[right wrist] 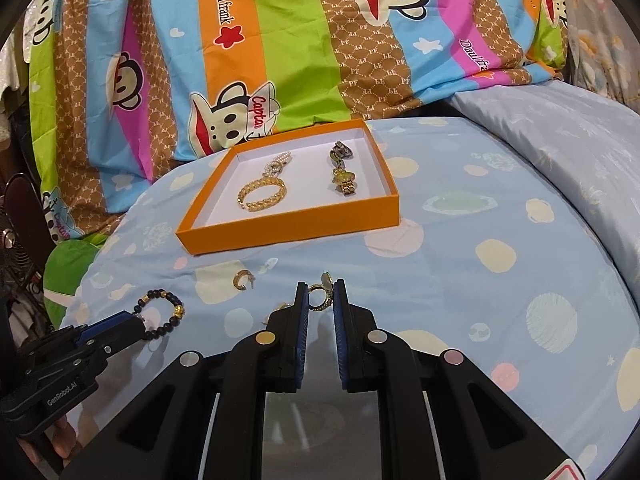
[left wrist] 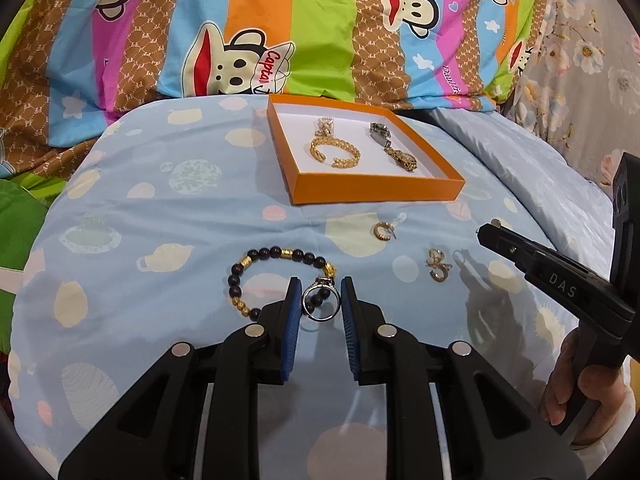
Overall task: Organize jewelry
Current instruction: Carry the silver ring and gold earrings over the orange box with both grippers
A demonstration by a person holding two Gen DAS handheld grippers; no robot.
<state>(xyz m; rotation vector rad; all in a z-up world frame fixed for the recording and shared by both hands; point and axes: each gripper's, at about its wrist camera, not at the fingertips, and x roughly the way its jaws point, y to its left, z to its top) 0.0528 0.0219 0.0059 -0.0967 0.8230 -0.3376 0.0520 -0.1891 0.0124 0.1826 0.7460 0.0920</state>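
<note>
Left wrist view first: the left tool (left wrist: 320, 298) is pinching a silver ring (left wrist: 318, 305) between its blue pads, the ring standing on edge with its hoop facing the camera. Just behind it the beaded bracelet (left wrist: 280, 276) is lying on the blue bedspread (left wrist: 160, 220), curling off to the left. The orange box (left wrist: 376, 190) is sitting straight ahead and slightly right of the ring, well apart from it, so the ring's way to the box is running forward. Inside the box a gold chain bracelet (left wrist: 335, 152), a pearl piece (left wrist: 325, 126) and a watch (left wrist: 394, 146) are already lying. Between the box and the tool, a gold hoop earring (left wrist: 382, 232) is resting near the box's front wall; a second gold earring (left wrist: 438, 266) is lying further right. The right tool (left wrist: 486, 232) is poking in from the right edge, and from here I cannot tell how its tips are standing.

Over to the right wrist view: this one is settling it. The right tool (right wrist: 321, 298) is pressed onto a small gold ring-like piece (right wrist: 320, 298), lifted clear of the bedspread. The box is lying ahead and to the left of it, its long side running across the view. The left tool (right wrist: 120, 326) is showing low left, tips at the beaded bracelet. The right hand looks nearer the box's near-right corner.
</note>
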